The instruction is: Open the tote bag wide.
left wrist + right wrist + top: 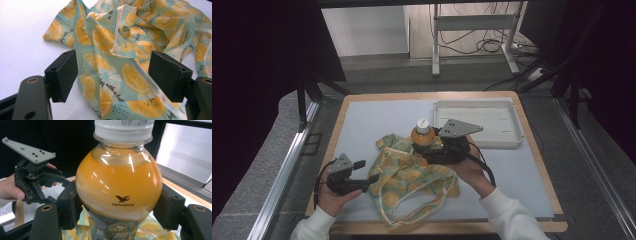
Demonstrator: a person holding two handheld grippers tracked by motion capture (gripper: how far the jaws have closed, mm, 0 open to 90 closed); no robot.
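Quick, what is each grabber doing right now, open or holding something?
Left gripper: open, jaws standing on either side of the lemon-print cloth bag, not pinching it.
Right gripper: shut on the orange juice bottle.

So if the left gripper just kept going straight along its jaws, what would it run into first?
Most likely the lemon-print cloth bag: the left gripper has its jaws open, and the fabric already lies between and just ahead of them. Whether the pads touch it yet is unclear; the bottle sits farther on.
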